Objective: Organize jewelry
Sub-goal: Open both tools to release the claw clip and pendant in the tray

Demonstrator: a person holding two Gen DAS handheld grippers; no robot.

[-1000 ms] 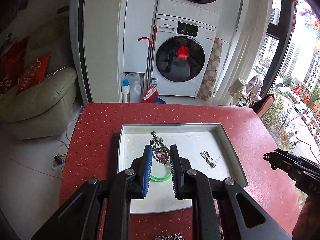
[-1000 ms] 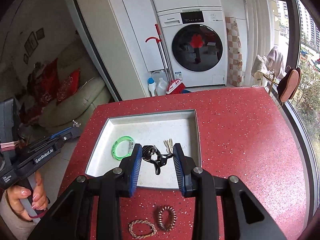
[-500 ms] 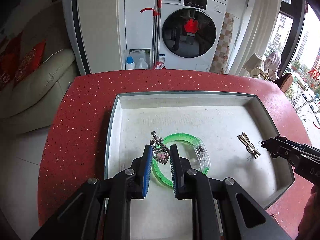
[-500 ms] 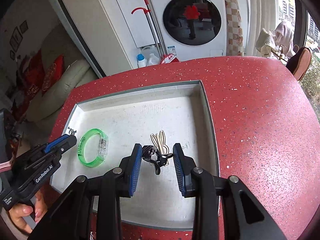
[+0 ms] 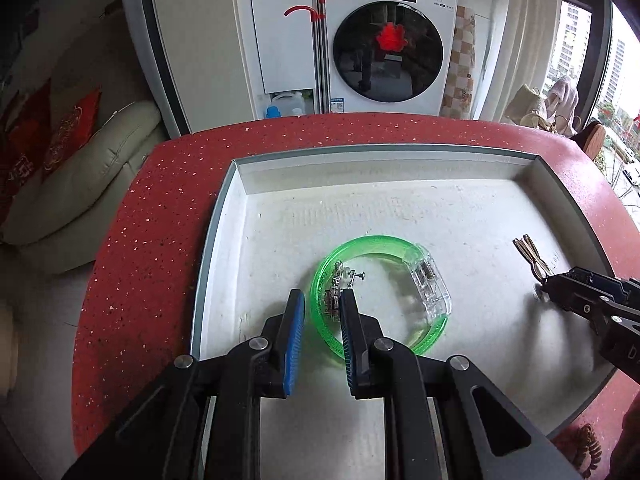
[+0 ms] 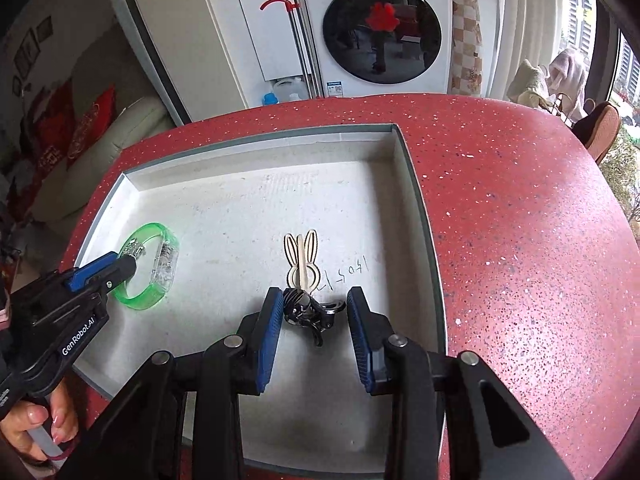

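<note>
A white tray (image 5: 224, 216) sits on the red table (image 5: 132, 240). My left gripper (image 5: 322, 300) is open low over the tray; the heart pendant (image 5: 334, 292) lies edge-on between its fingertips on the rim of a green bangle (image 5: 372, 244). My right gripper (image 6: 314, 302) is open; a dark metal brooch (image 6: 310, 314) lies between its fingers on the tray floor (image 6: 240, 208), apart from the right finger. A wooden rabbit hairpin (image 6: 302, 256) lies just beyond it. The bangle also shows in the right wrist view (image 6: 150, 268).
A coiled hair tie (image 5: 588, 450) lies on the table by the tray's near right corner. The table edge drops off on the left. A washing machine (image 5: 384, 36) and sofa (image 5: 80, 172) stand beyond the table.
Both grippers moved forward and down into the tray. The left jaws opened and the pendant dropped onto the bangle. The right jaws widened and the brooch now rests on the tray.
</note>
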